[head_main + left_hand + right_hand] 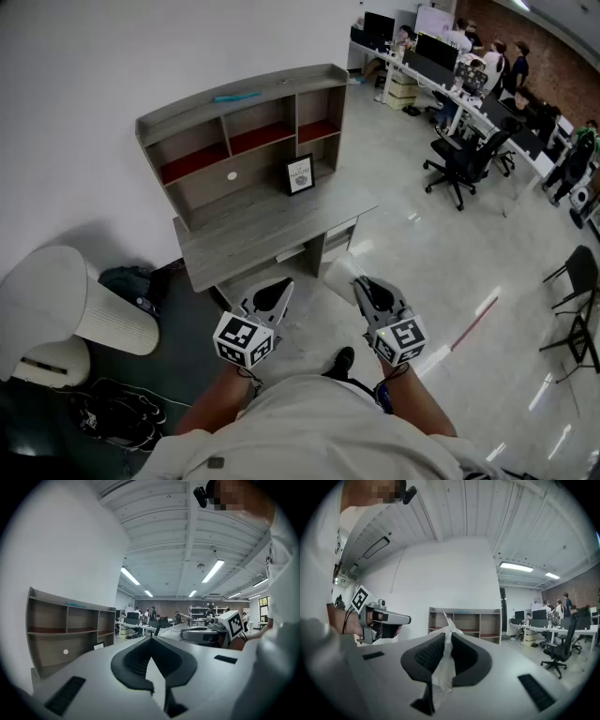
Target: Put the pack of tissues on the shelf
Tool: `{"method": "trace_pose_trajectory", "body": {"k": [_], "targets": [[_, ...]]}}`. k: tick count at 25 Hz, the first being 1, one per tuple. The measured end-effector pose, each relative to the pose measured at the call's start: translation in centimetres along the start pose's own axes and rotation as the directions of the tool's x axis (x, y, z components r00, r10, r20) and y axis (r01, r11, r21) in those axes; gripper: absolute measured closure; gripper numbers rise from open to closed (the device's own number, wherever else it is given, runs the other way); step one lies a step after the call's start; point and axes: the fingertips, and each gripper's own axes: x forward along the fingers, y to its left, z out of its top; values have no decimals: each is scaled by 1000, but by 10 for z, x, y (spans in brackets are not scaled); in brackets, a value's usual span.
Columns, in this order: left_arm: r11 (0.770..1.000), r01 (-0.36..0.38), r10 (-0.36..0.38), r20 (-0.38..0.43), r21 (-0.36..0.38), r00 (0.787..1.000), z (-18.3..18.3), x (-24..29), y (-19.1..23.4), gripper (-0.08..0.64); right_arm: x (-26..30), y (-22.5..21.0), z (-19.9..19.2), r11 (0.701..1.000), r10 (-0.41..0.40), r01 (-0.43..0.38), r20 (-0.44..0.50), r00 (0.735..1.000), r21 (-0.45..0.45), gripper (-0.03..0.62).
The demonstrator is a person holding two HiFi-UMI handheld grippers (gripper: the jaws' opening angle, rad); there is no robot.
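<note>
Holds both grippers low and side by side over the pale floor, in front of a grey worktop (272, 225) set against the white wall. Pinches a crumpled fold of clear-white wrapper between the fingers of the right gripper (364, 286), clenched tight on it in the right gripper view (447, 637), so that the pack of tissues (339, 272) hangs off the tips in the air (its film (446, 663) trails down the slot between the pads). Keeps the pack over the floor near the worktop's front right corner, well apart from the shelf unit (173, 114) at the back of the worktop. Carries nothing in the left gripper (277, 291): fingers closed together at the tips in the left gripper view (150, 639), with only a sliver of light lower down. Shows red-lined compartments in the shelf unit, a teal strip (236, 96) lying on its top board, and a small black picture frame (300, 174) standing upright on the worktop just in front of the right compartments. Shows, to the left by the wall, a rounded white seat (56, 300) and, far to the right, black office chairs (459, 164) beside long desks with people at screens.
</note>
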Motion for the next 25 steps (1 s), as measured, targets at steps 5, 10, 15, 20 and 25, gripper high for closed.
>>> {"method": "trace_pose_trajectory", "body": {"k": [5,10,15,20,25], "targets": [[1000,-7,7,-7,5,1000,-1,14,1,545,2,-14,-2,1000,-2,2,0,1000,4,537],[1000,-5,5,-13,-1,1000,-3,37,1,544,5,-34,-3,1000,-1,1,1,1000,9,537],[1000,0,-1,-25,-4,1000,-3,66,-1,545,9,-61,-8,1000,-3,3,-4,1000,25,537],[1000,-2,2,-30,-5,1000,-3,103,1,545,18,-96,-15,999,-2,3,-17,1000,48,537],[1000,6,-7,-35,-12,999,-5,153,2,545,26,-144,-21,998,-8,9,-21,1000,56,535]]}}
